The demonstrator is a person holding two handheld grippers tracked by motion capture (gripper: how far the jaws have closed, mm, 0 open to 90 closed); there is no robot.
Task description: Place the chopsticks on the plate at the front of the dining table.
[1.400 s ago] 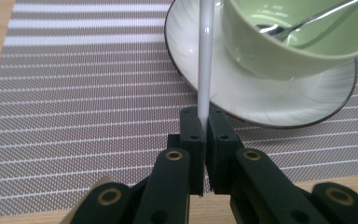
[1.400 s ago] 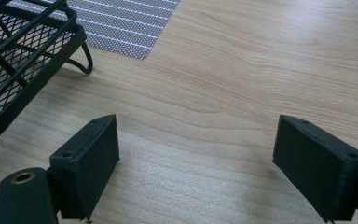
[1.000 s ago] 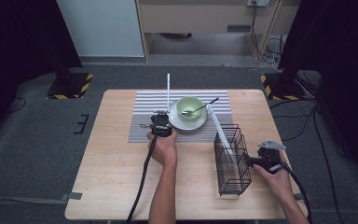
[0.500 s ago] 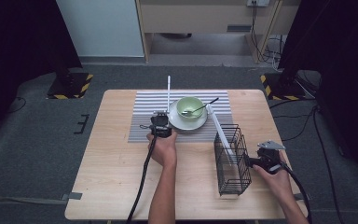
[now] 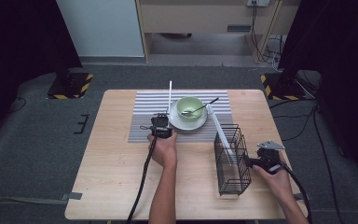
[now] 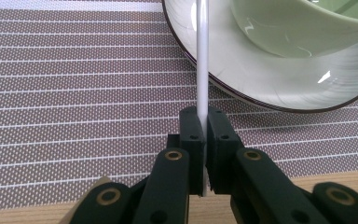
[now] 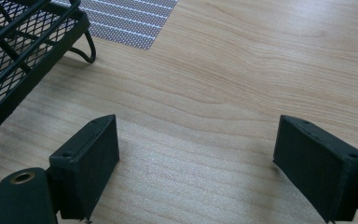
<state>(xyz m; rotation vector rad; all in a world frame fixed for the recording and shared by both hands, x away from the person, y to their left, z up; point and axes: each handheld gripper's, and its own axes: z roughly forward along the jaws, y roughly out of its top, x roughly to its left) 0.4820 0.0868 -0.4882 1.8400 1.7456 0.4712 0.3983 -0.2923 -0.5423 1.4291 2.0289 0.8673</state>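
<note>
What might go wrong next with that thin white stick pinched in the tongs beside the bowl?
Three risks stand out. The left tongs pinch the white stick near one end, so it may pivot or slip when lifted. The stick lies against the plate under the green bowl; a sideways swing could nudge the plate and shake the spoon resting in the bowl. The wire basket already holds a leaning stick, which could block or deflect another.
</note>
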